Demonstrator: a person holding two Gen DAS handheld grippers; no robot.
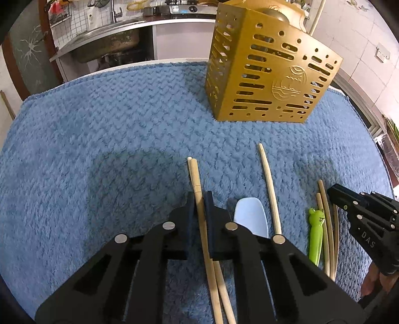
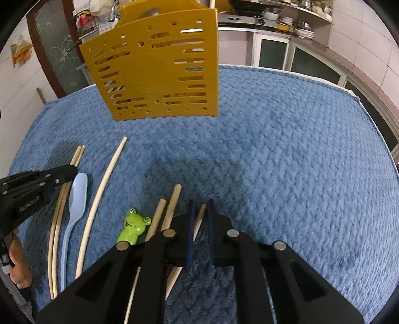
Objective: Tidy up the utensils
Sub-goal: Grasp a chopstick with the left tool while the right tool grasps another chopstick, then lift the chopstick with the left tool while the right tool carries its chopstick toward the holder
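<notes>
A gold slotted utensil holder [image 1: 269,72] stands upright at the far side of the blue towel [image 1: 99,139]; it also shows in the right wrist view [image 2: 159,67]. My left gripper [image 1: 199,199] is closed around a pair of wooden chopsticks [image 1: 197,184] lying on the towel. A light blue spoon [image 1: 251,216], a single chopstick [image 1: 269,187] and a green frog-handled utensil [image 1: 316,236] lie to its right. My right gripper [image 2: 200,203] is nearly shut, low over the towel, with one chopstick tip [image 2: 200,214] between its fingers. Two more chopsticks [image 2: 169,206] lie just left of it.
A kitchen counter with a steel sink [image 1: 107,42] and a stove [image 2: 239,18] lies beyond the table. The towel's right half [image 2: 299,149] holds no utensils. The frog utensil [image 2: 133,226] and the spoon [image 2: 74,199] lie between the two grippers.
</notes>
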